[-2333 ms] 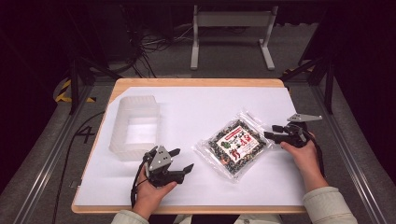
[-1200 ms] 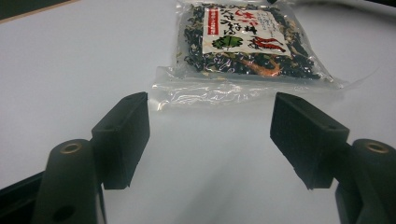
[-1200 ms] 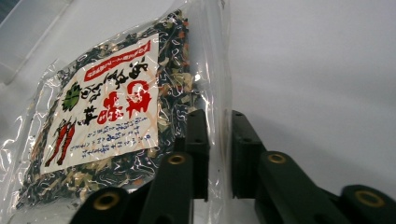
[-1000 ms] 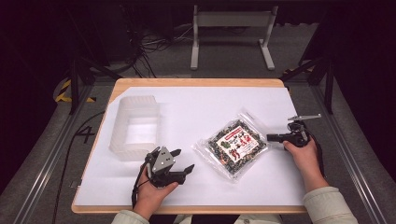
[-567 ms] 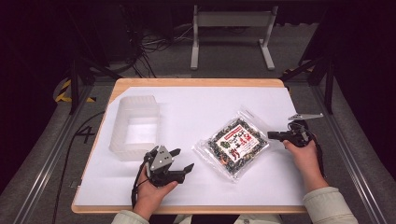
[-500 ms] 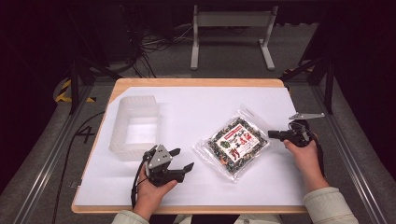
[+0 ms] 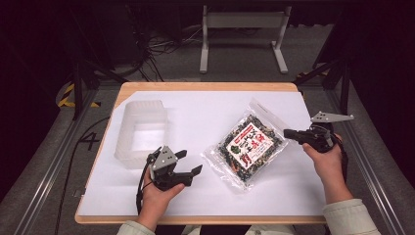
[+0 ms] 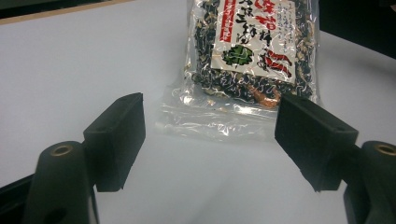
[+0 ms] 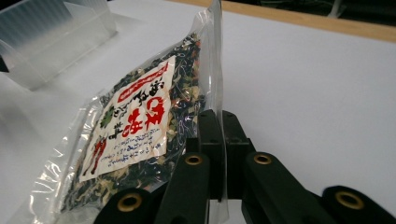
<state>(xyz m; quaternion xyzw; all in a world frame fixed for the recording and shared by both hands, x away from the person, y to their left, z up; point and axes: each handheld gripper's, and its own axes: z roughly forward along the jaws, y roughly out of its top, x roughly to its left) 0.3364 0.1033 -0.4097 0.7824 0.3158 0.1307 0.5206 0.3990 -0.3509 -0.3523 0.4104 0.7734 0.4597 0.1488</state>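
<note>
Right gripper (image 9: 218, 154) pinched tight on the edge of the dried-mix packet (image 7: 248, 145), mid-table. Left gripper (image 8: 210, 140) gapes wide, holding nothing. Clear plastic tub (image 7: 139, 132) beside it sits empty.

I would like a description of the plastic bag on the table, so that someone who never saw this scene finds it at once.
On the white table top, look right of centre, away from the clear plastic tub at the left. There lies a transparent bag of dark dried bits, its right edge pinched in the right gripper. Its white label with red characters sets it apart; nothing else on the table bears print.
</note>
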